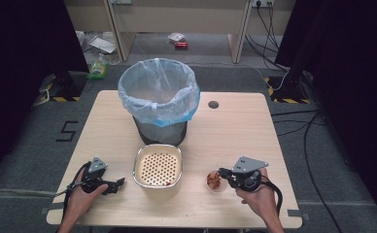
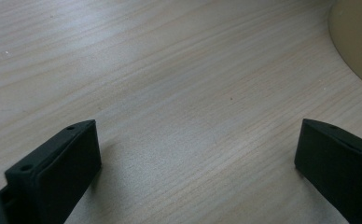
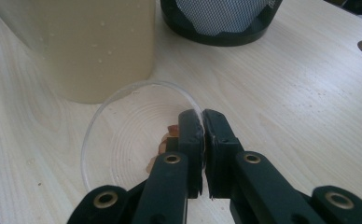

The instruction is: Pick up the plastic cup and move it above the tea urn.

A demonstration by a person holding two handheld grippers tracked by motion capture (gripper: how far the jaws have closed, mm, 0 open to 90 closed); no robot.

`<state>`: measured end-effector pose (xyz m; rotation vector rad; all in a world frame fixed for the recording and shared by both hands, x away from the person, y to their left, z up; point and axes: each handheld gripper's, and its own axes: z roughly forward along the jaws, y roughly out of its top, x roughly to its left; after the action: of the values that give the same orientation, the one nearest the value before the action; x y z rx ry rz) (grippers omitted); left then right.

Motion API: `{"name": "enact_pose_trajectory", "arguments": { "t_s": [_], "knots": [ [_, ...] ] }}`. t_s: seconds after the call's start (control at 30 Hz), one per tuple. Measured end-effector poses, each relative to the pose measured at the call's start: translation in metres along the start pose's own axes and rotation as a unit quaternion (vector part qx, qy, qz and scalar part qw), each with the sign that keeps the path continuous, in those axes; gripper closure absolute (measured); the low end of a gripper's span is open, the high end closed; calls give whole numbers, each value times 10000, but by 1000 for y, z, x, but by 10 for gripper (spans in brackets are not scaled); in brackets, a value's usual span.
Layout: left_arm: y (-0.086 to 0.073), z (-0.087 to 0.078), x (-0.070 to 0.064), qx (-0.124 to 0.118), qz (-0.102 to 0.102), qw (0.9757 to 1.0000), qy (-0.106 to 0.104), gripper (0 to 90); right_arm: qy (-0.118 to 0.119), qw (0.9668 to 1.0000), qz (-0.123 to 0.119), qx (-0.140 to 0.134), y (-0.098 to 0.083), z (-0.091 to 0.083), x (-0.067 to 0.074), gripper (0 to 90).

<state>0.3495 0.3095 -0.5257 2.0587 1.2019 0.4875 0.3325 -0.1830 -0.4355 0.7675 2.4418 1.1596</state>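
A small clear glass dish (image 1: 211,186) with reddish-brown scraps (image 1: 214,179) sits on the table right of a metal perforated container (image 1: 158,166). My right gripper (image 1: 222,174) is shut on the dish's rim. In the right gripper view the jaws pinch the near right edge of the dish (image 3: 123,130), with scraps (image 3: 163,147) just left of my right gripper (image 3: 202,128). My left gripper (image 1: 118,184) rests low at the front left, pointing toward the container. In its own view my left gripper (image 2: 200,135) stands wide open over bare wood, nothing between the jaws.
A waste bin (image 1: 158,97) lined with a pale blue bag stands behind the container, mid-table. A dark cable hole (image 1: 214,104) lies right of the bin. The wooden table (image 1: 254,131) has free room on the right. Clutter and cables lie on the floor beyond.
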Motion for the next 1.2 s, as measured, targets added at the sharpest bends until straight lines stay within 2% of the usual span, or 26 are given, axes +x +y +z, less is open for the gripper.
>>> {"name": "enact_pose_trajectory", "arguments": {
  "t_s": [0.2, 0.43, 0.57, 0.6, 0.9, 1.03, 1.07, 1.1, 1.17, 1.2],
  "knots": [
    [0, 0, 0, -2, -2, 10000, -3, 0, 2, 10000, 25, 20, 0, 0, 0, 865],
    [0, 0, 0, -1, -1, 10000, -2, 0, -56, 10000, -51, 60, 1, 0, 0, 869],
    [0, 0, 0, -1, -1, 10000, -3, 0, -135, 9993, -326, 89, 5, -4, 3, 877],
    [0, 0, 0, -1, -1, 10000, -3, 0, -135, 9993, -326, 89, 5, -4, 3, 877],
    [0, 0, 0, 0, -1, 10000, -3, 0, -412, 9974, -455, -382, 25, -19, -1, 876],
    [0, 0, 0, 2, -1, 10000, -4, 0, -508, 9949, -568, -663, 38, -23, -1, 877],
    [0, 0, 0, 2, -1, 10000, -4, 0, -508, 9949, -568, -663, 38, -23, -1, 877],
    [0, 0, 0, 2, -1, 10000, -3, 0, -520, 9935, -628, -795, 44, -24, 0, 876],
    [0, 0, 0, 3, -3, 10000, -2, 0, -512, 9930, -647, -845, 46, -25, 1, 877],
    [0, 0, 0, 2, -7, 10000, 6, 0, -507, 9913, -735, -963, 53, -25, 3, 876]
  ]
}}
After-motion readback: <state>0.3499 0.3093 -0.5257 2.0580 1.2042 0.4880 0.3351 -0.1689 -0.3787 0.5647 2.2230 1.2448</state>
